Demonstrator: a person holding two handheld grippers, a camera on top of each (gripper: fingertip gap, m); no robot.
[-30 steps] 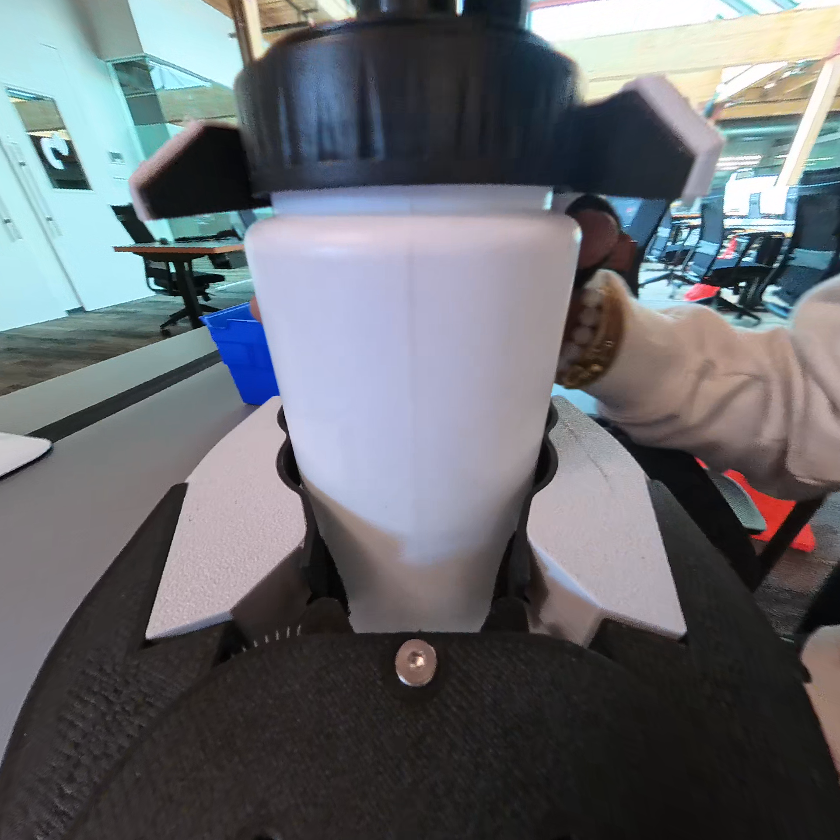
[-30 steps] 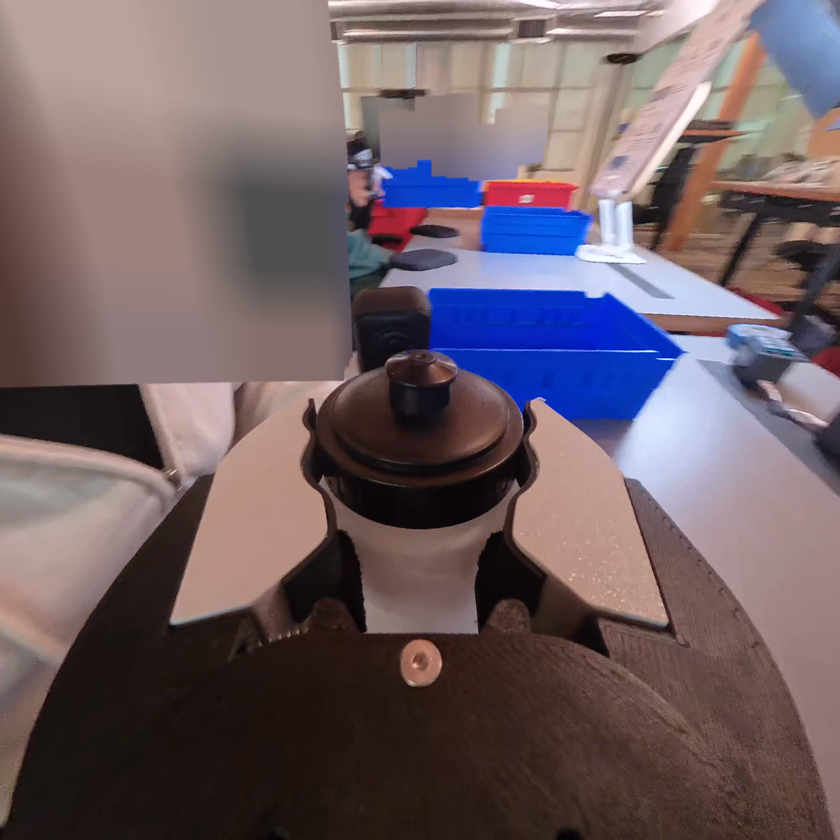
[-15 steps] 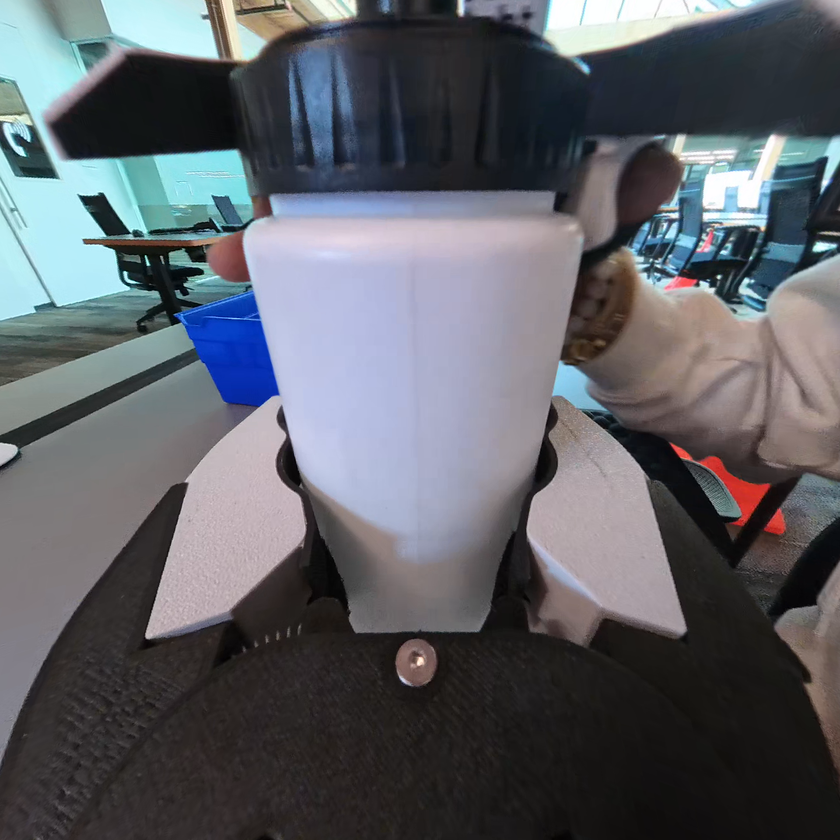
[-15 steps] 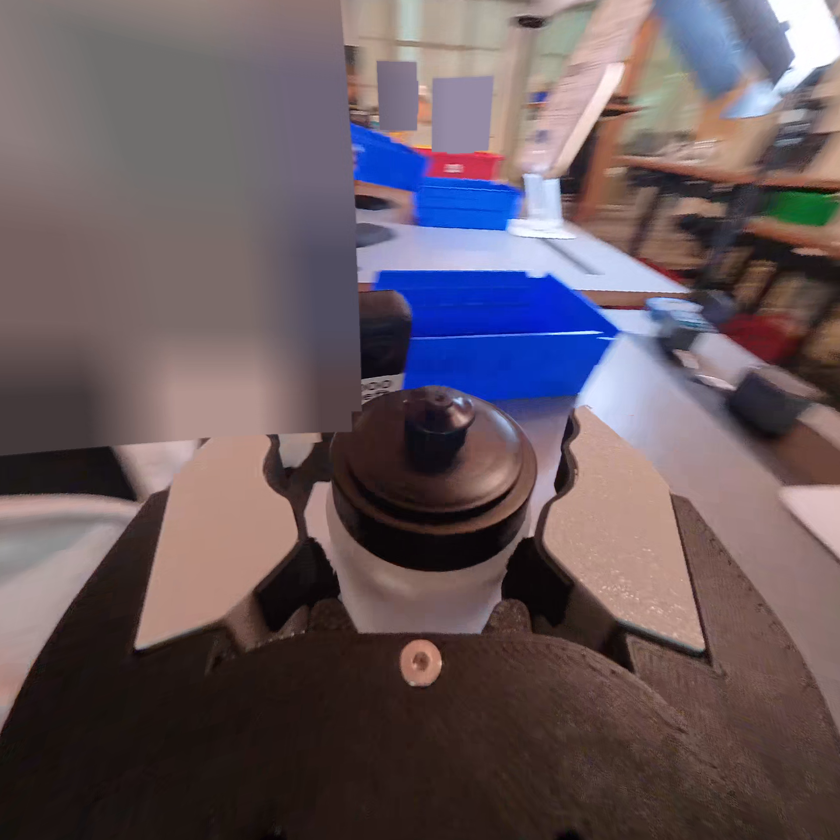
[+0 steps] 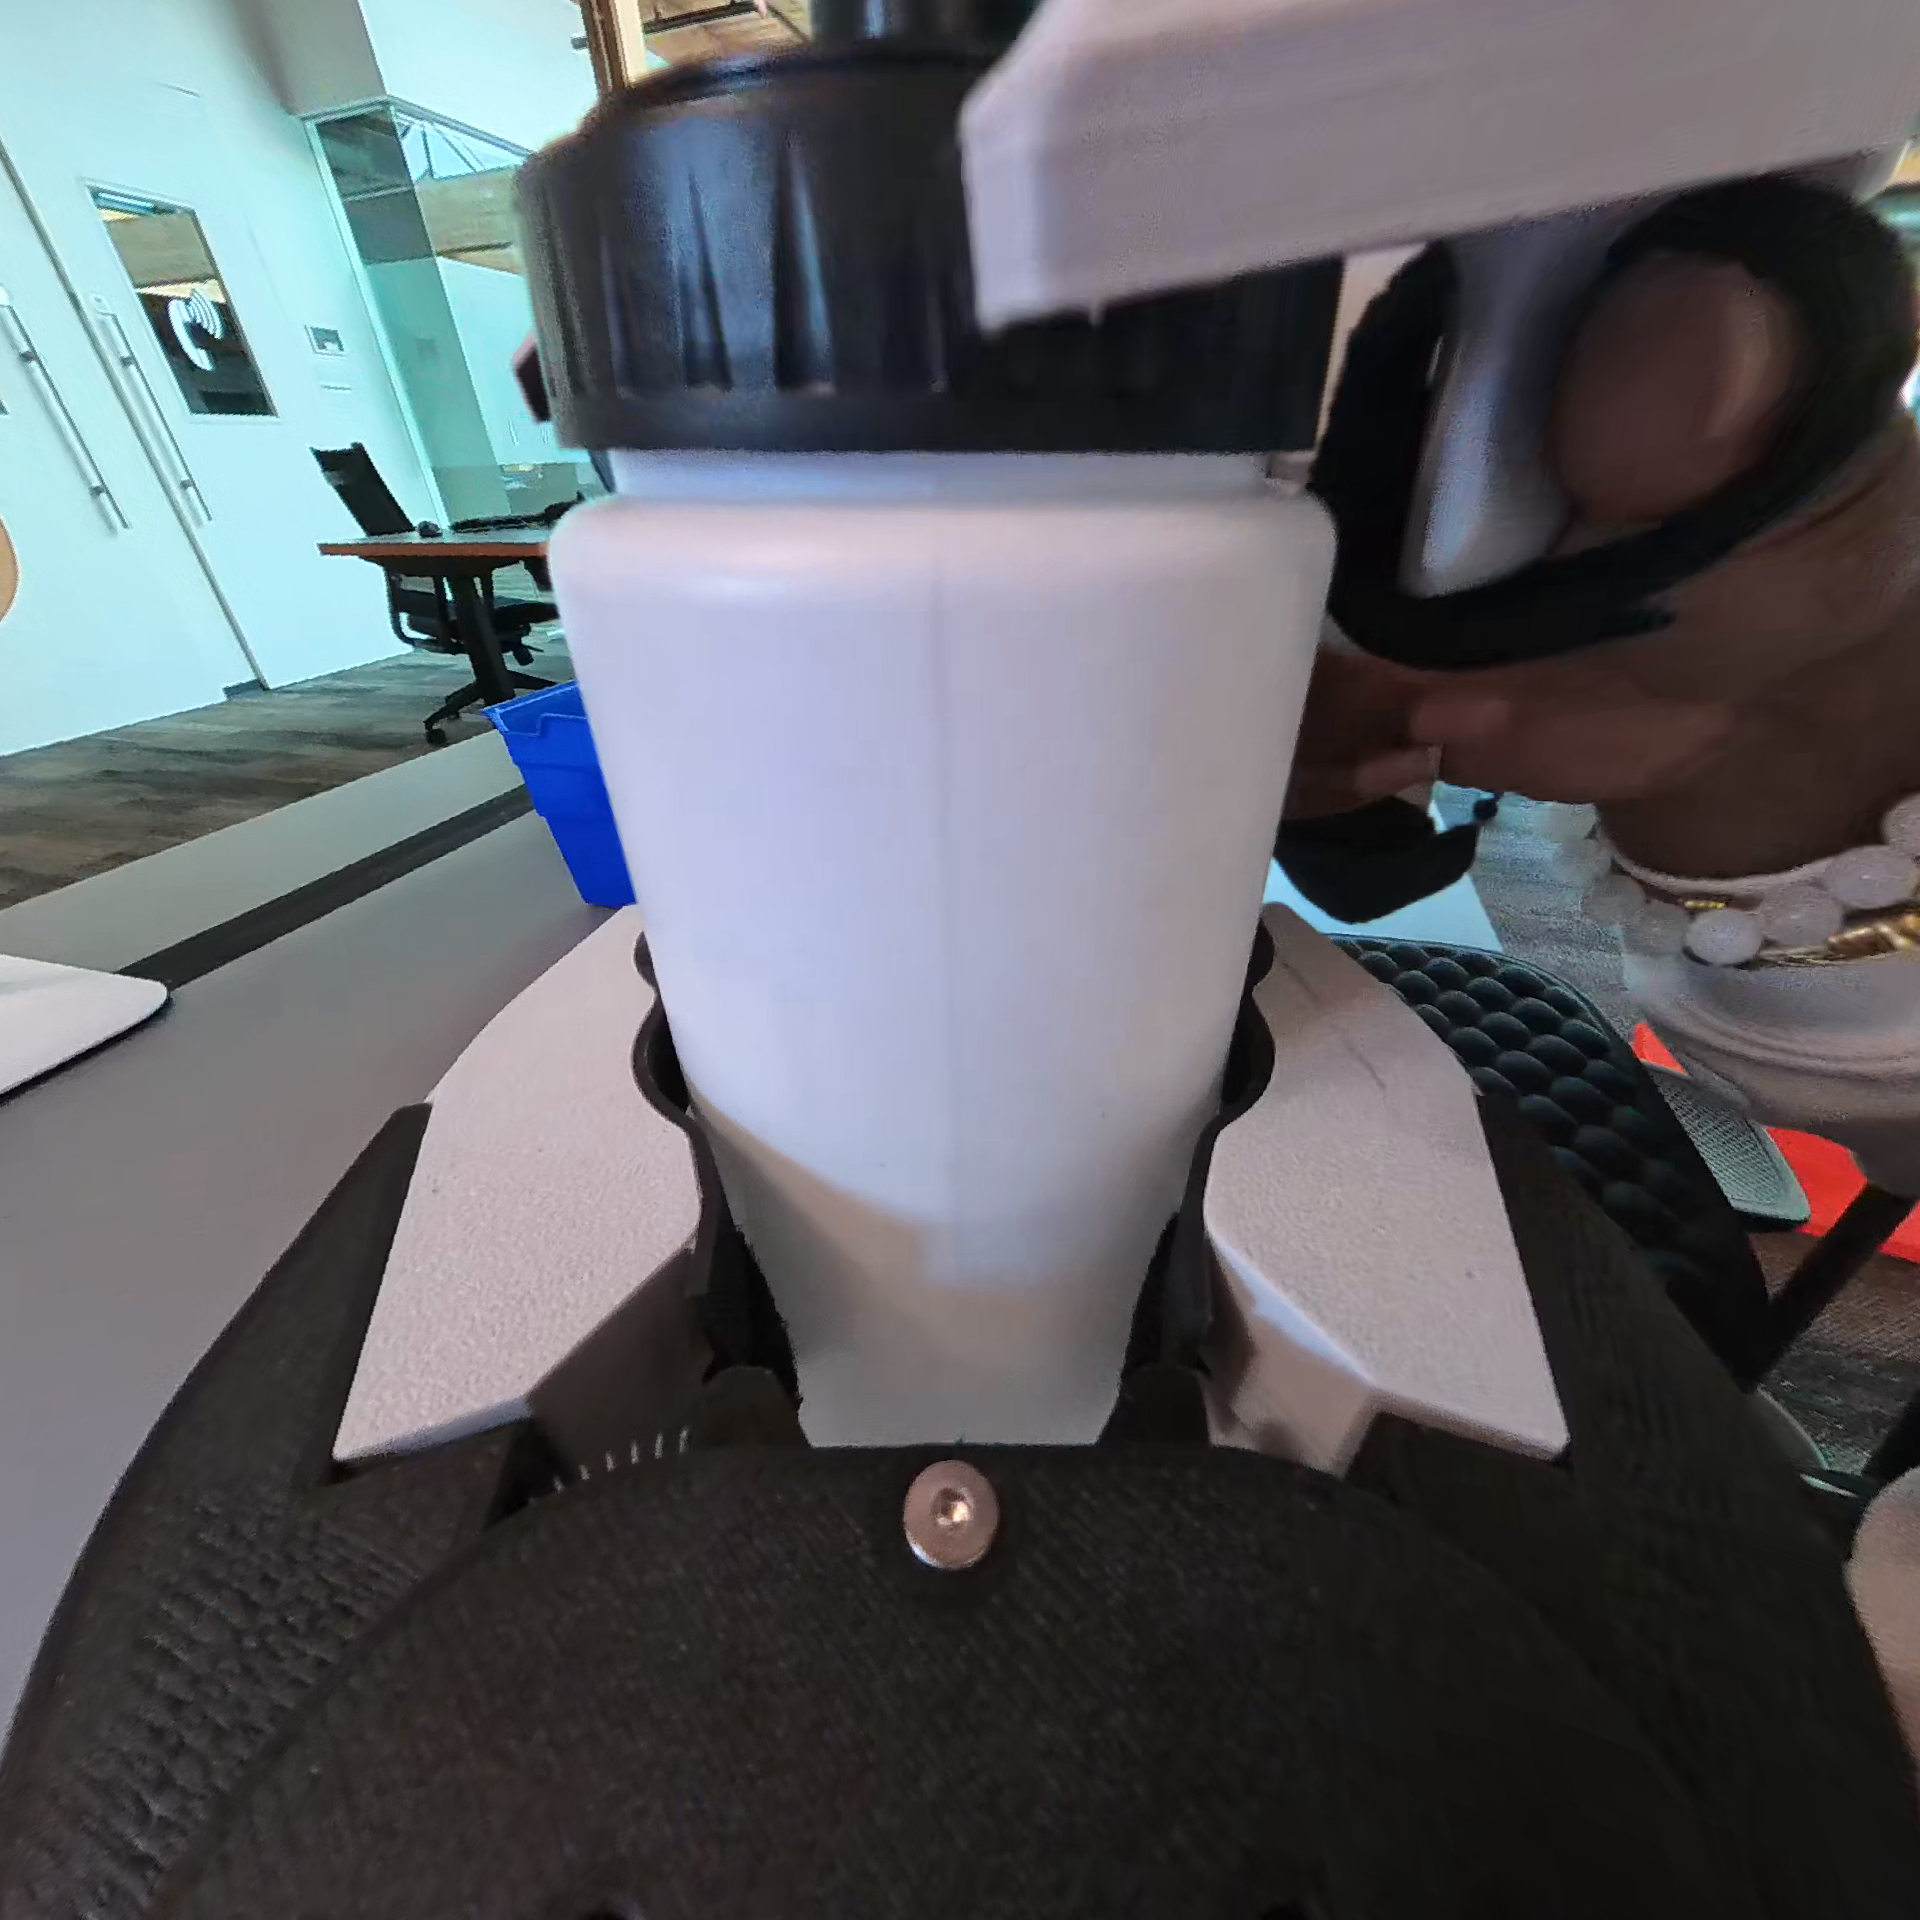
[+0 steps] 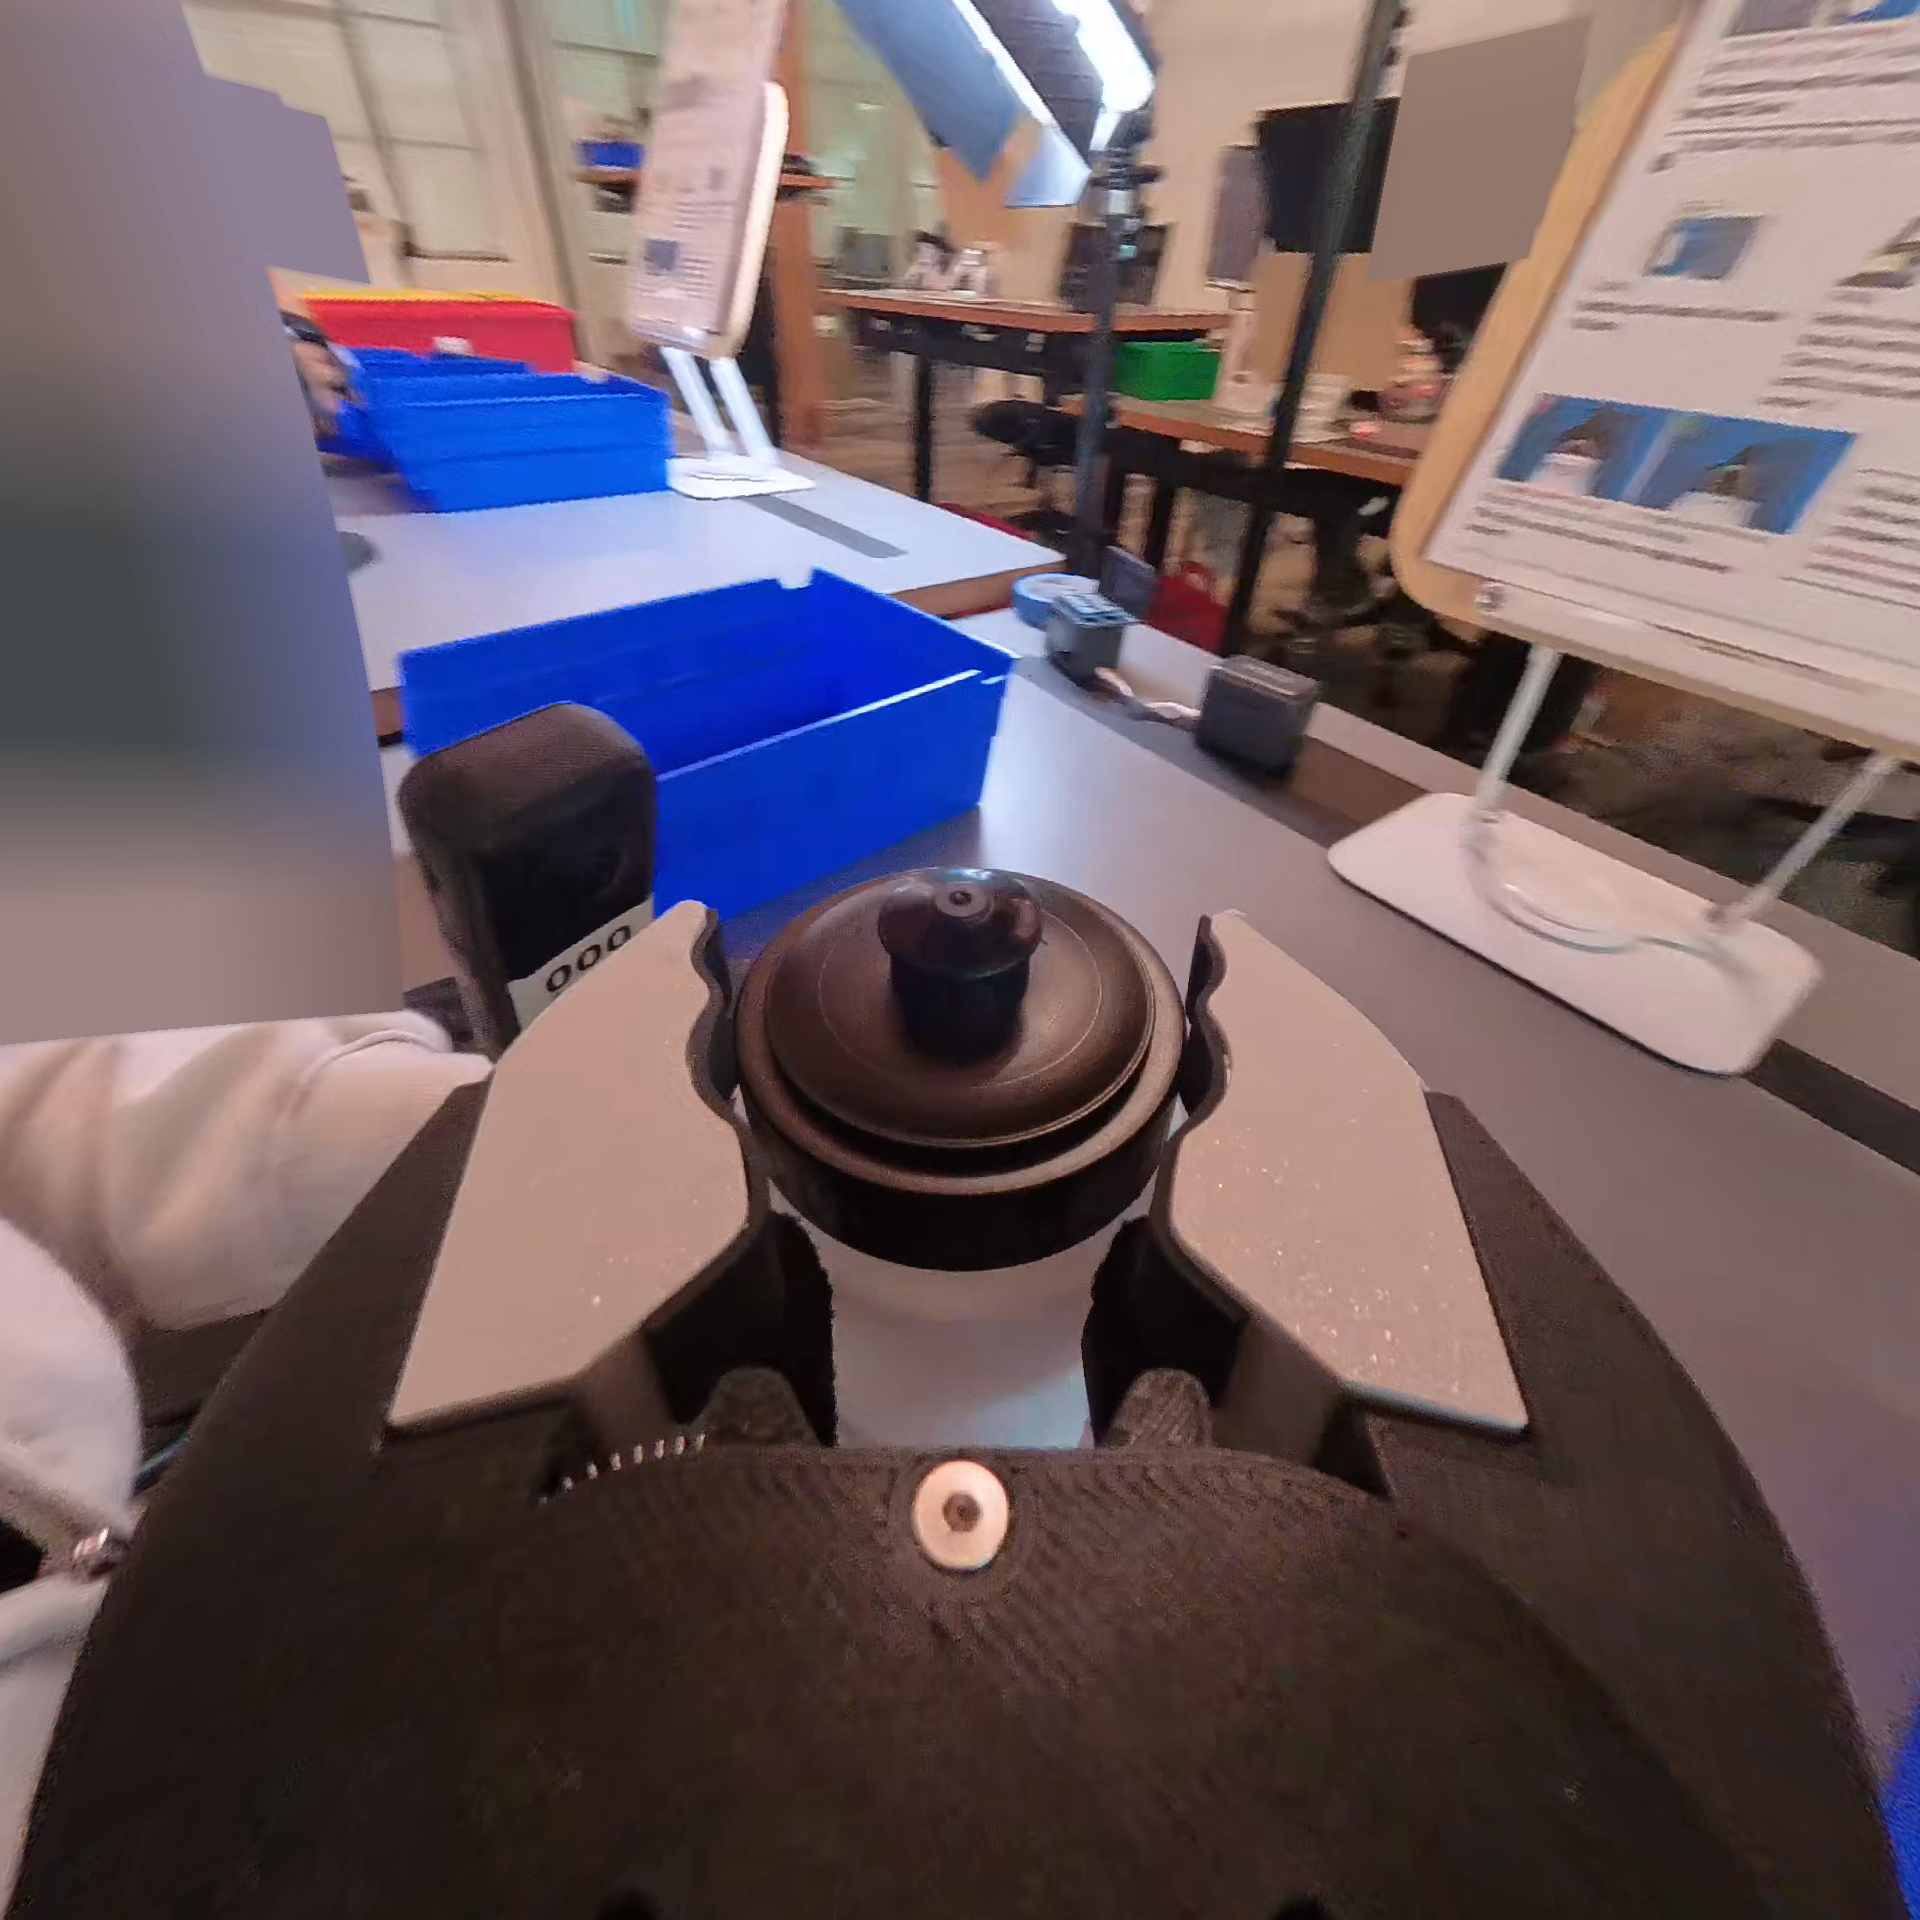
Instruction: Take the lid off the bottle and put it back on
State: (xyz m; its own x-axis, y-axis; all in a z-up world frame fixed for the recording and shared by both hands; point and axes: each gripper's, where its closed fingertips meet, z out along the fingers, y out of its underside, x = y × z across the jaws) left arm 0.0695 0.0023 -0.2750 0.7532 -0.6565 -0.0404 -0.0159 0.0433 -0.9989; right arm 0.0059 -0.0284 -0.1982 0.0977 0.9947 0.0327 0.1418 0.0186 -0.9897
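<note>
A white bottle (image 5: 935, 779) with a black ribbed lid (image 5: 748, 270) stands upright in my left gripper (image 5: 951, 966), which is shut on its lower body. In the right wrist view the lid (image 6: 956, 1081) with its spout knob sits between the fingers of my right gripper (image 6: 956, 920), which is shut on the lid's sides from above. A strip of the white bottle (image 6: 956, 1340) shows under the lid. In the left wrist view one of the right gripper's grey fingers (image 5: 1351, 156) crosses in front of the lid's right part.
A blue bin (image 6: 748, 717) stands on the grey table (image 6: 1247, 862) behind the bottle. A sign on a white stand (image 6: 1579, 935) is at the right. A black camera block (image 6: 530, 821) is left of the lid. A hand with a bead bracelet (image 5: 1714, 914) holds the right gripper.
The right gripper opened off the lid half a second ago, swung round it, and has closed on it again at a new angle. The left gripper kept hold of the bottle.
</note>
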